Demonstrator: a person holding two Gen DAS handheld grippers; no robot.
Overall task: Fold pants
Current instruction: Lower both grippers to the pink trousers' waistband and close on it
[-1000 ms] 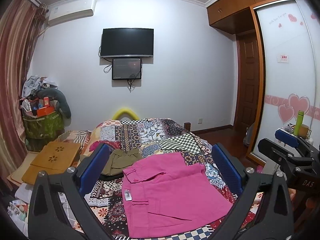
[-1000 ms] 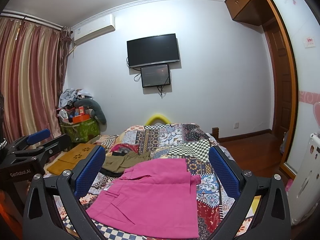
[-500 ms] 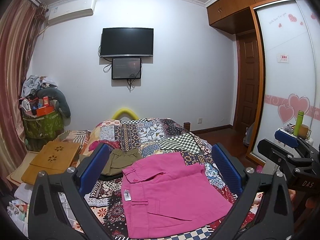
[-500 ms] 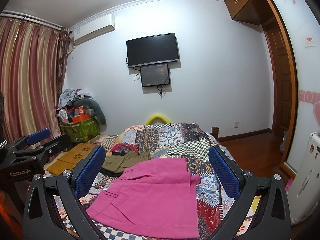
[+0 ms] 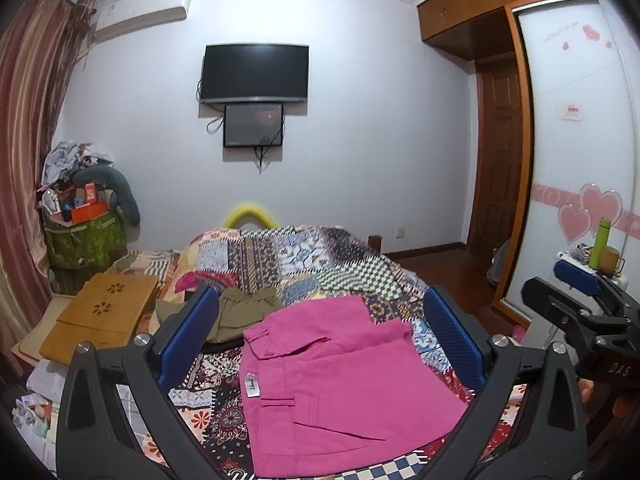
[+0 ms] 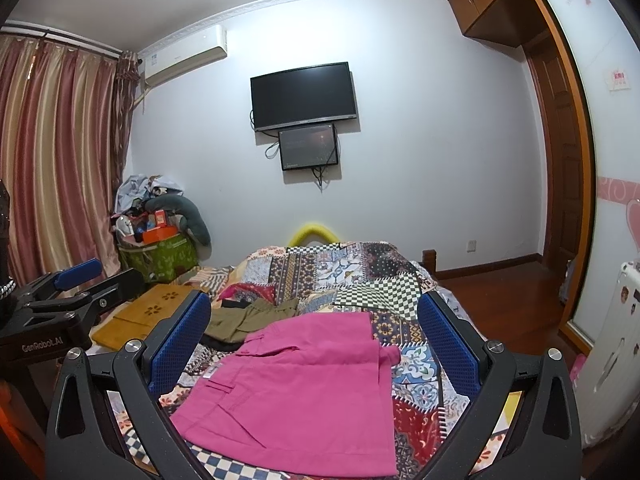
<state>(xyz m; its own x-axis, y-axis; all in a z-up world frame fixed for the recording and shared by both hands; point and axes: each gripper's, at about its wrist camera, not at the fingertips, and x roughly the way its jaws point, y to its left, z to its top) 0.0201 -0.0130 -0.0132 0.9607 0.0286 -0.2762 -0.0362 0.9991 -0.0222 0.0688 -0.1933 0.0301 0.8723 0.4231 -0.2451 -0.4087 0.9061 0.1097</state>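
Note:
Pink pants (image 5: pixel 340 384) lie folded flat on the patchwork bedspread (image 5: pixel 296 256), near the bed's front edge; they also show in the right wrist view (image 6: pixel 304 392). My left gripper (image 5: pixel 320 336) is open and empty, held above and in front of the pants. My right gripper (image 6: pixel 314 340) is open and empty, also above the pants. Each gripper shows in the other's view: the right one at the right edge (image 5: pixel 580 312), the left one at the left edge (image 6: pixel 60 300).
Folded olive-green shorts (image 5: pixel 244 312) lie behind the pink pants. A wooden lap desk (image 5: pixel 100 312) sits left of the bed. A green basket (image 5: pixel 80 240) piled with clutter stands by the curtain. A wardrobe (image 5: pixel 580 160) and door are on the right.

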